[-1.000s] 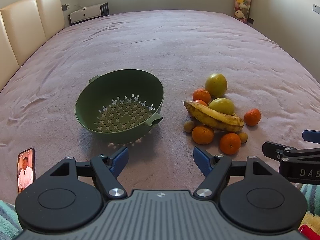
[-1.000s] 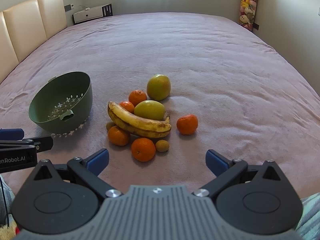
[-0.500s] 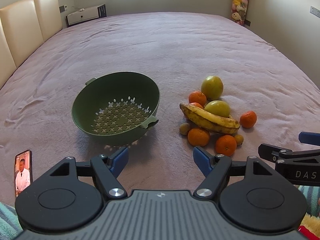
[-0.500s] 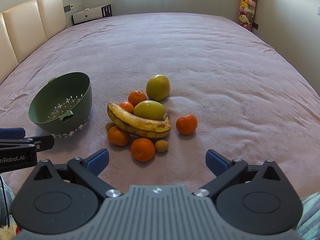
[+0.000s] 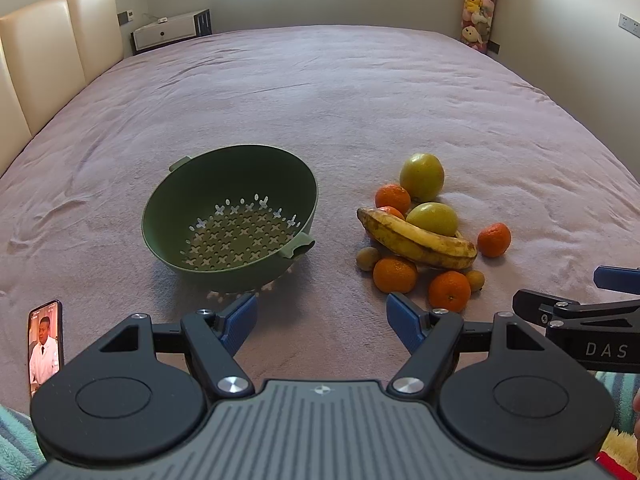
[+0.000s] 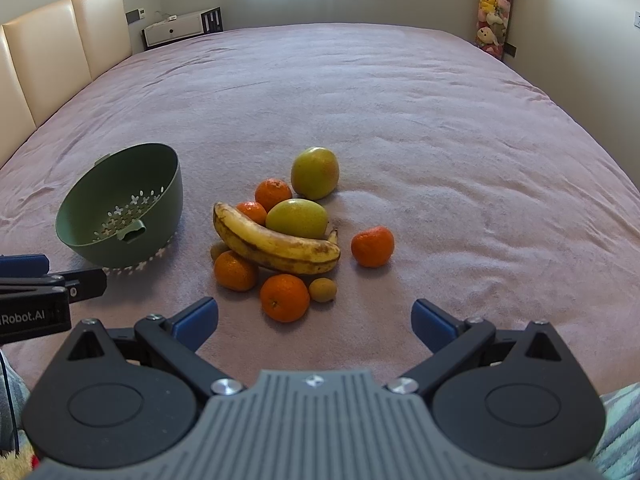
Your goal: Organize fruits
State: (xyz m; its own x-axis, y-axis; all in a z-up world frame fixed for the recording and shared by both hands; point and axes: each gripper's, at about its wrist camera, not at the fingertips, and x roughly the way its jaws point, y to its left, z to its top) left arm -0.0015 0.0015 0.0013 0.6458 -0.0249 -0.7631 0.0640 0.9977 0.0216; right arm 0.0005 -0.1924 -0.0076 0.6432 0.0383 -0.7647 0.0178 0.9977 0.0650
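Observation:
A green colander bowl (image 5: pixel 192 208) (image 6: pixel 76 224) lies tilted and empty on the mauve bed cover. Right of it sits a pile of fruit: a spotted banana (image 5: pixel 416 240) (image 6: pixel 276 246), two yellow-green apples (image 5: pixel 422 176) (image 6: pixel 315 172), several mandarins (image 5: pixel 449 290) (image 6: pixel 285 297) and small brown fruits (image 6: pixel 322 290). My left gripper (image 5: pixel 322 320) is open and empty, short of the gap between bowl and fruit. My right gripper (image 6: pixel 314 322) is open wide and empty, just short of the nearest mandarin.
A phone (image 5: pixel 45 346) with a lit screen lies at the near left on the bed cover (image 5: pixel 320 100). A cream headboard (image 5: pixel 52 52) runs along the left, a white cabinet (image 5: pixel 168 34) stands at the far wall, and plush toys (image 5: pixel 478 0) hang at the far right.
In the left wrist view the bowl and fruit have slid slightly left and down over the second; the right wrist view is nearly unchanged. Both grippers stay open.

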